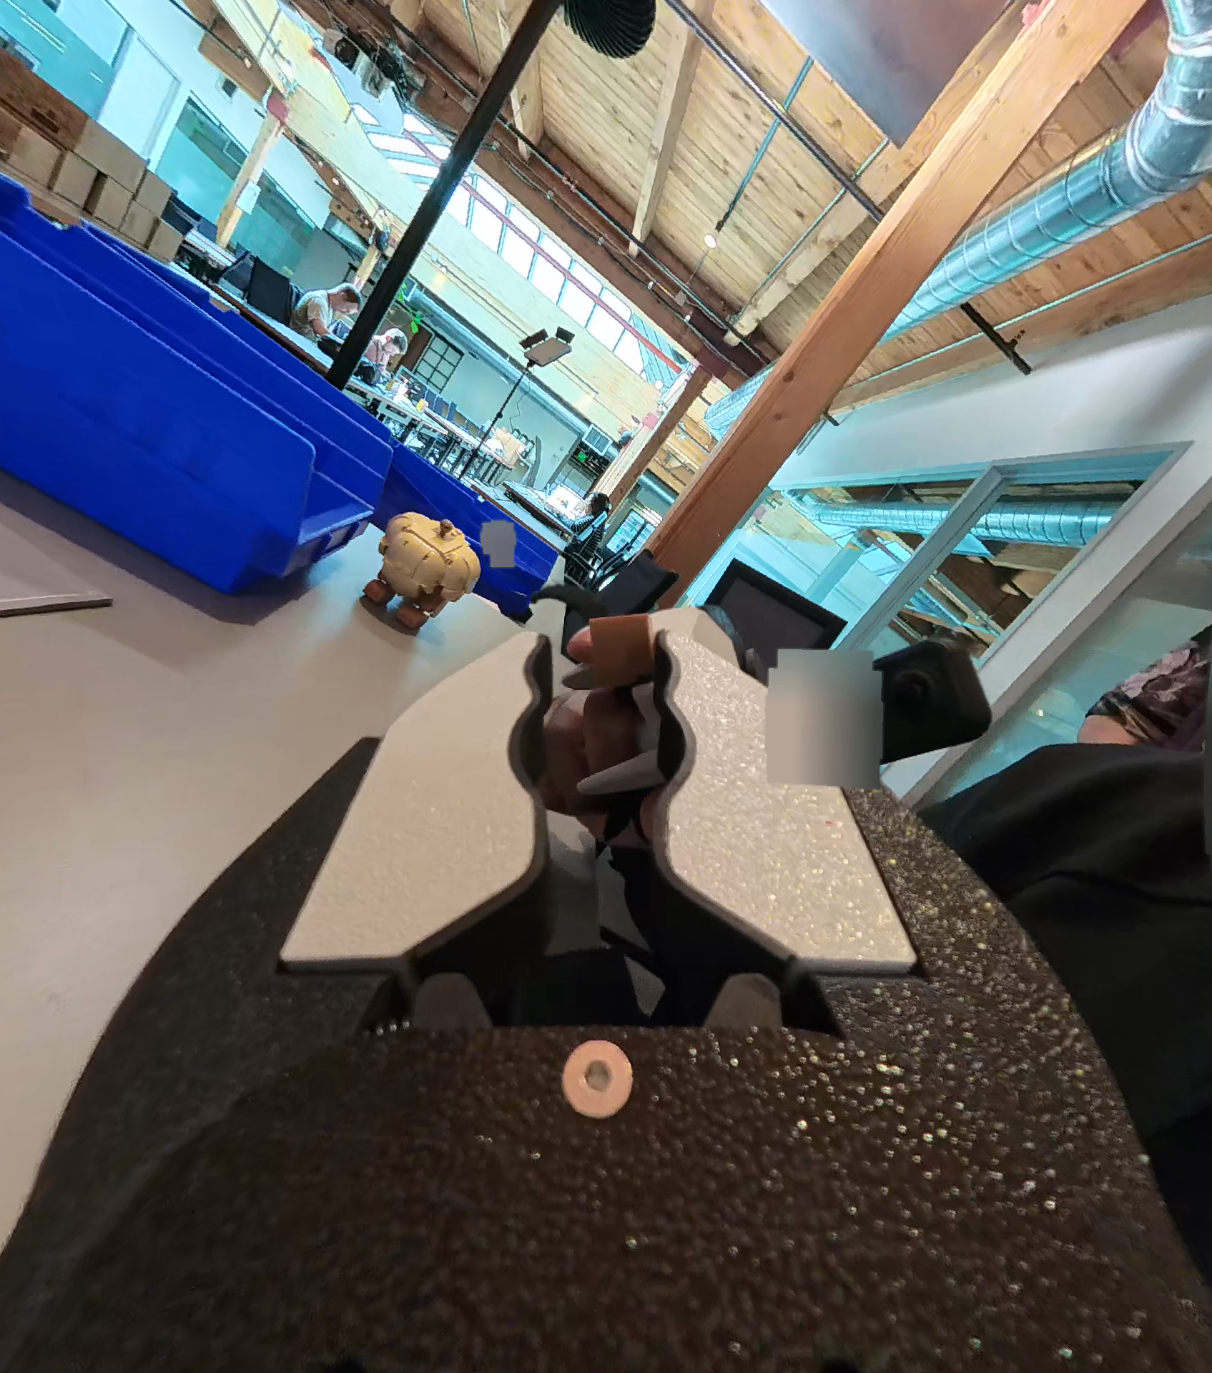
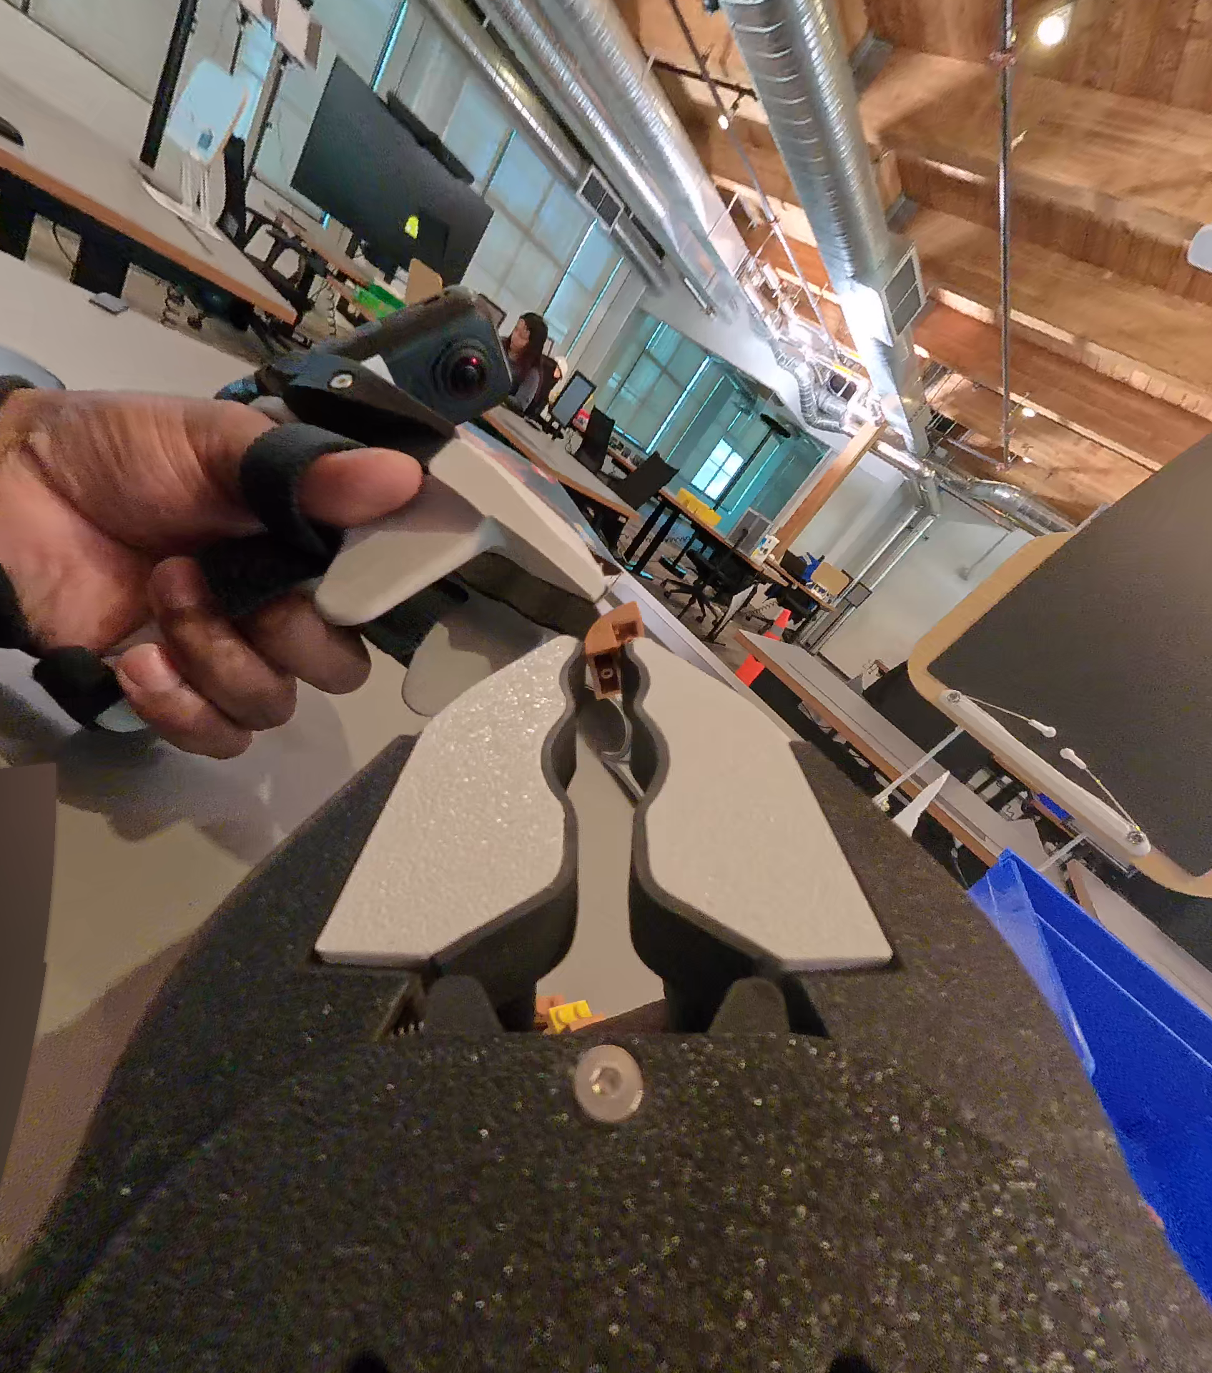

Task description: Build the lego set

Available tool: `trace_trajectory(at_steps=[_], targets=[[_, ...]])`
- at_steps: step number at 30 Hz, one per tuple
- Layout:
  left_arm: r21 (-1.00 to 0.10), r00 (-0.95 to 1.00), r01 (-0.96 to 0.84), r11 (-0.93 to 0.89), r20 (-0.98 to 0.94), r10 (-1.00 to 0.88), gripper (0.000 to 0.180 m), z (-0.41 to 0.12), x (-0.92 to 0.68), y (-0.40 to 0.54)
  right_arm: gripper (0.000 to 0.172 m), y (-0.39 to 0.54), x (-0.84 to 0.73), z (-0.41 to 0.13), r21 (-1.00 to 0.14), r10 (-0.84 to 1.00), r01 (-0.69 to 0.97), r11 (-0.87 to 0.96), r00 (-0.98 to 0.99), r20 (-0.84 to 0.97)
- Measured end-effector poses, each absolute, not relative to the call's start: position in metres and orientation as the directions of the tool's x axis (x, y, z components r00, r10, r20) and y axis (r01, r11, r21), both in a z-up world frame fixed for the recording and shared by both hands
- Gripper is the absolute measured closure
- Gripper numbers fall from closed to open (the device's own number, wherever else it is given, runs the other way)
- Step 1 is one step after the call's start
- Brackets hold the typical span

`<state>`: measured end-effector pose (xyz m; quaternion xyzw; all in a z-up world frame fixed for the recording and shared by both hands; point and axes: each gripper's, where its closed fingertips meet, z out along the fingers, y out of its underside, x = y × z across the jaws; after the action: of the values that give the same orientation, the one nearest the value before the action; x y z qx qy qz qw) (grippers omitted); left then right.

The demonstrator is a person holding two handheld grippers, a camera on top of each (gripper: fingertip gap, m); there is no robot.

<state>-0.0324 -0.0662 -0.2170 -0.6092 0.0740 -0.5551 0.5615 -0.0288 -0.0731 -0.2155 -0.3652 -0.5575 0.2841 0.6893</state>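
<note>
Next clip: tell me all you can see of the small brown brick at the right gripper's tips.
The small brown brick is glossy plastic, with one curved, sloped end and a hollow underside showing a round socket. It is pinched at the very tips of the right gripper, tilted, its sloped end sticking out past the jaws, off the table. The left gripper is close to it; contact there cannot be told.

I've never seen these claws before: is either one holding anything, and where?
The right gripper pinches a small brown brick by its lower end. The left gripper looks open.
</note>
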Motion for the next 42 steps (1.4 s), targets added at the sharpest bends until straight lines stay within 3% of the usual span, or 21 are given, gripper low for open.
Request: trace_trajectory(at_steps=[9,11,15,18,26,37,42], targets=[[-0.777,0.326,0.486,-0.401,0.587,-0.741,0.15,-0.222,-0.017,-0.07,0.164,-0.078,-0.031,-0.214,-0.787,0.765,-0.005,0.617,0.238,0.598],[-0.775,0.304,0.493,-0.395,0.579,-0.756,0.163,-0.22,-0.017,-0.073,0.164,-0.079,-0.031,-0.216,-0.789,0.769,-0.007,0.615,0.227,0.598],[-0.782,0.303,0.482,-0.394,0.571,-0.763,0.165,-0.222,-0.016,-0.073,0.162,-0.081,-0.029,-0.223,-0.795,0.781,0.013,0.607,0.176,0.599],[-0.767,0.267,0.502,-0.399,0.576,-0.773,0.165,-0.218,-0.019,-0.076,0.148,-0.075,-0.018,-0.238,-0.825,0.824,0.085,0.559,0.058,0.564],[-0.651,0.02,0.618,-0.441,0.574,-0.818,0.165,-0.196,-0.032,-0.09,0.141,-0.02,0.026,-0.299,-0.884,0.976,0.414,0.219,-0.101,0.194],[-0.644,0.001,0.621,-0.448,0.572,-0.82,0.165,-0.198,-0.032,-0.089,0.132,-0.01,0.023,-0.341,-0.745,0.947,0.585,0.32,-0.22,0.234],[-0.671,0.054,0.601,-0.434,0.576,-0.816,0.165,-0.204,-0.032,-0.086,0.141,-0.01,0.012,-0.344,-0.728,0.94,0.595,0.34,-0.241,0.242]])
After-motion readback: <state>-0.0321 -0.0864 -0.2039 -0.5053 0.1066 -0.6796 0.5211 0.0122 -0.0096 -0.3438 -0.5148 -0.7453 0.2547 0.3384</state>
